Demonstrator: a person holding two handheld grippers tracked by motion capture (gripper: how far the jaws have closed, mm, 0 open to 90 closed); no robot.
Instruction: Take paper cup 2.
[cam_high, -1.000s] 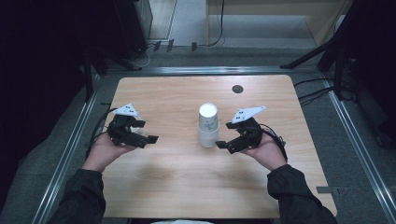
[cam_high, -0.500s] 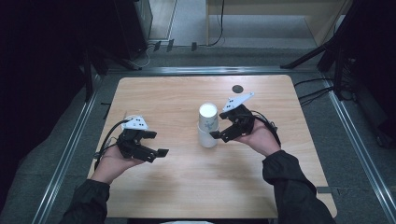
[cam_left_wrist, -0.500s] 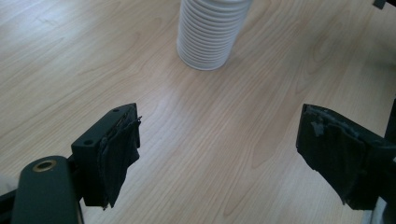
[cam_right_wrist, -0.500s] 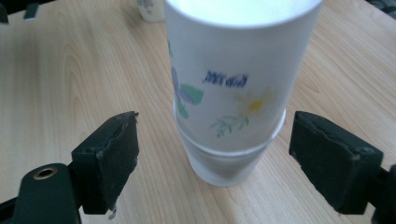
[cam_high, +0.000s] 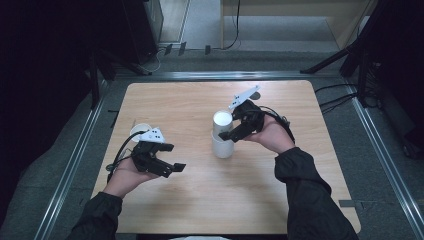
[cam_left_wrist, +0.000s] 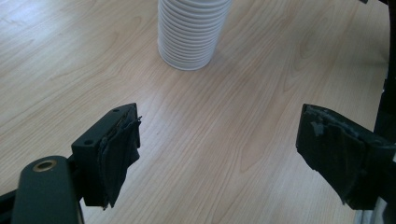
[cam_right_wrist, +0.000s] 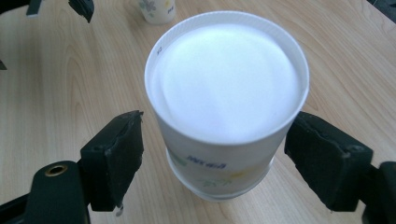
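- Stack of inverted paper cups (cam_high: 222, 136): just right of the table's (cam_high: 300, 200) centre; we judge the top cup is next to be pulled.
- Right gripper (cam_high: 235, 134): at the stack's 3 o'clock; jaws have just been closing, straddling the top cup (cam_right_wrist: 226, 107), pads not yet pressing.
- Left gripper (cam_high: 172, 167): at 8 o'clock, jaws apart, empty.
- Single cup (cam_high: 140, 131): at 9 o'clock, set aside upright.

From my left gripper (cam_high: 172, 166), bare table (cam_high: 180, 105) lies open toward 2 o'clock until the cup stack (cam_high: 222, 135); a single cup (cam_high: 140, 130) stands at 11
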